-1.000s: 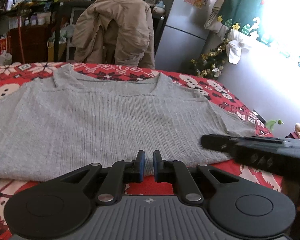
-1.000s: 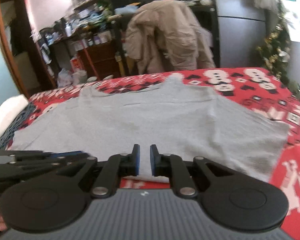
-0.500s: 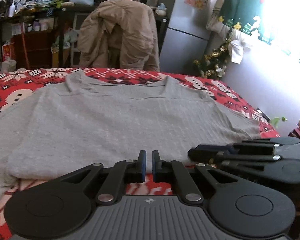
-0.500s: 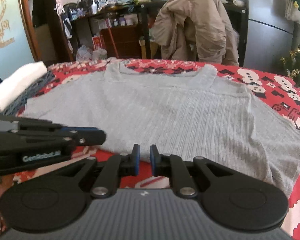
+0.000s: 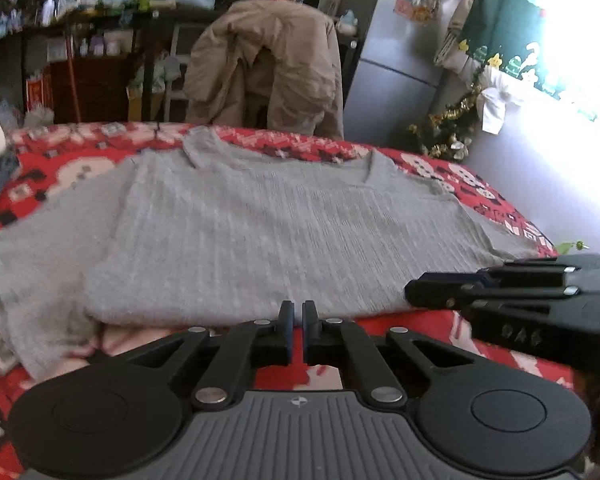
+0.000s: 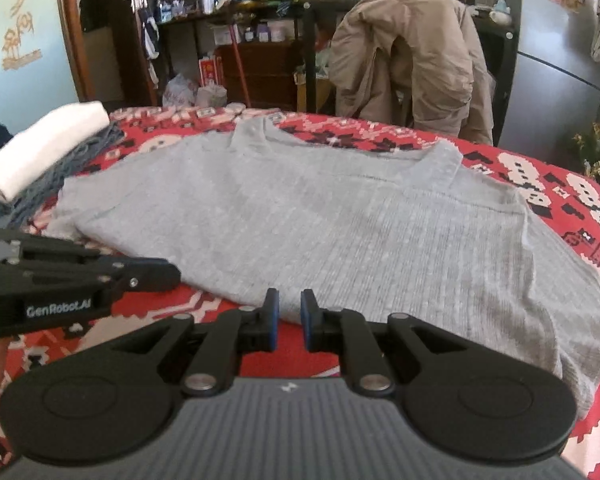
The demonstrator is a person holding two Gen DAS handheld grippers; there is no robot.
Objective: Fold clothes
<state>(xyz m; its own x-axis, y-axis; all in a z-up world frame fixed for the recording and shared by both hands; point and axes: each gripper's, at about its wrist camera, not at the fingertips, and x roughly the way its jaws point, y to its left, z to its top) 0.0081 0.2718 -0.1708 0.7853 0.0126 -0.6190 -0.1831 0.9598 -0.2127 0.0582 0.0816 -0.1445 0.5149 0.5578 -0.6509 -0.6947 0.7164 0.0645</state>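
Both grippers have swung toward the left side of the grey sweater, spread flat on the red patterned blanket. Left gripper nearly closed, empty; right gripper now slightly wider apart, empty, at the hem.

Both wrist cameras sit low and close at the near hem of the grey ribbed sweater, facing along it toward the tan jacket-draped chair, each catching the other gripper sideways.
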